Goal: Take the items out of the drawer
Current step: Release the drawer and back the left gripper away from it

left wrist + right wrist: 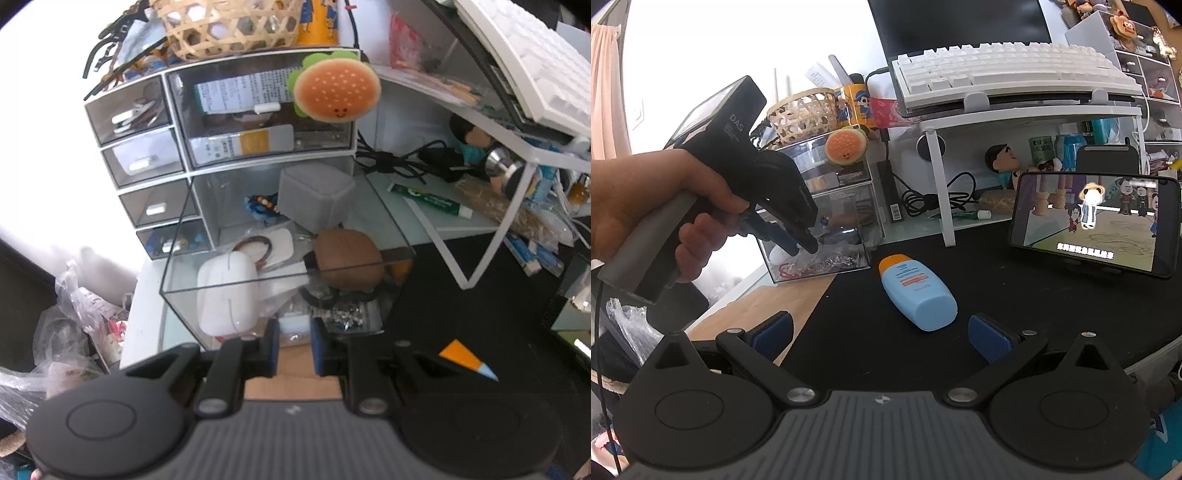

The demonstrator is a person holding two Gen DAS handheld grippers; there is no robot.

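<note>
— Fingers (271, 341) on the left gripper (294, 345): how are they standing?

— They are pinching the small white handle (293, 325) on the front of the clear drawer (177, 295), pads pressing on both sides of it. From the right wrist view a hand (646, 206) is gripping that tool and tilting it down at the drawer front.

— And the drawer?

— It is sticking out of the organizer (177, 70), well forward over the desk edge. Inside, a white case (227, 291) is lying at the left, a brown case (347, 258) at the right, a grey box (316, 197) further back, and a beaded thing (262, 206) beside the box. Something glittery (343, 317) is lying against the front wall.

— What about the right gripper (882, 334)?

— Its jaws are standing wide apart, gripping nothing, hovering above the black mat (997, 280). A blue bottle (916, 291) with an orange cap is lying on the mat just ahead of them, not touching either pad.

— Anything else nearby?

— A burger toy (336, 94) is sticking to the organizer's upper corner, a basket (229, 26) is sitting on top, and a phone (1089, 225) is playing a cartoon at the right.
</note>
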